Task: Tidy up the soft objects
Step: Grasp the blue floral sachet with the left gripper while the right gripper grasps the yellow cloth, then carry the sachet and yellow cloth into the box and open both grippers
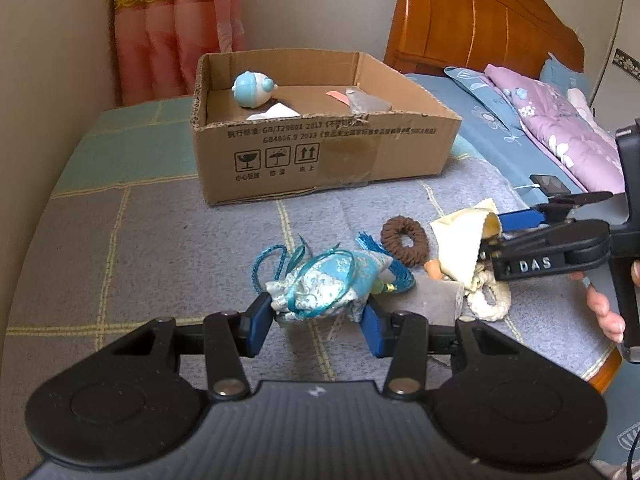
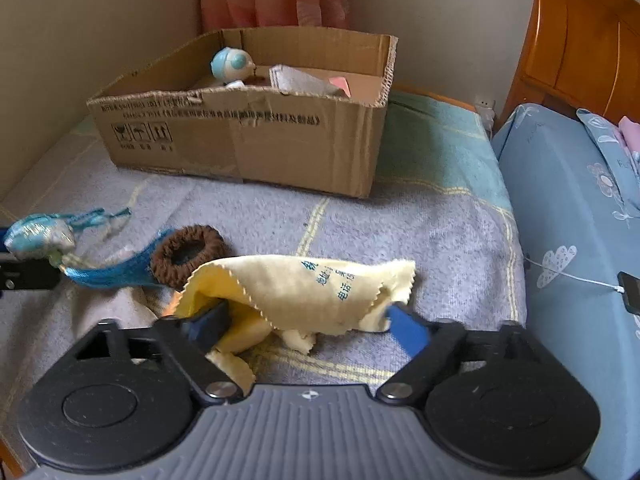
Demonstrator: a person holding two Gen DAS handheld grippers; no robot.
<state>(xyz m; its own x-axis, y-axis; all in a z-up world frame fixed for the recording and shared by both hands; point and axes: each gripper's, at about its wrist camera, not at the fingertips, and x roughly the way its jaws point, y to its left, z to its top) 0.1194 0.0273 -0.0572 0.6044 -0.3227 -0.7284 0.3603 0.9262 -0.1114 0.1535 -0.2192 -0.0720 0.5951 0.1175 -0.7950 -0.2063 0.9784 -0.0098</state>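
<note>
In your left wrist view, your left gripper (image 1: 314,322) sits low at centre with its blue pads pressed against both sides of the blue brocade pouch (image 1: 328,284), so it is clamped on it. To the right of the pouch lie the brown scrunchie (image 1: 404,240) and the yellow cloth (image 1: 460,236), with your right gripper (image 1: 504,240) reaching in from the right edge of the frame. The cardboard box (image 1: 320,148) stands open-topped in the upper middle, and bare grey checked blanket (image 1: 140,248) lies between it and the pouch. In your right wrist view, your right gripper (image 2: 308,320) has its pads set apart, the cloth (image 2: 320,284) draped over and between them; whether it pinches the cloth you cannot tell. The scrunchie (image 2: 188,256) lies just left of the cloth, the pouch (image 2: 40,236) at the far left edge. The box (image 2: 248,140) fills the upper left, and the blanket's (image 2: 440,240) right edge meets the blue bedding (image 2: 568,240).
</note>
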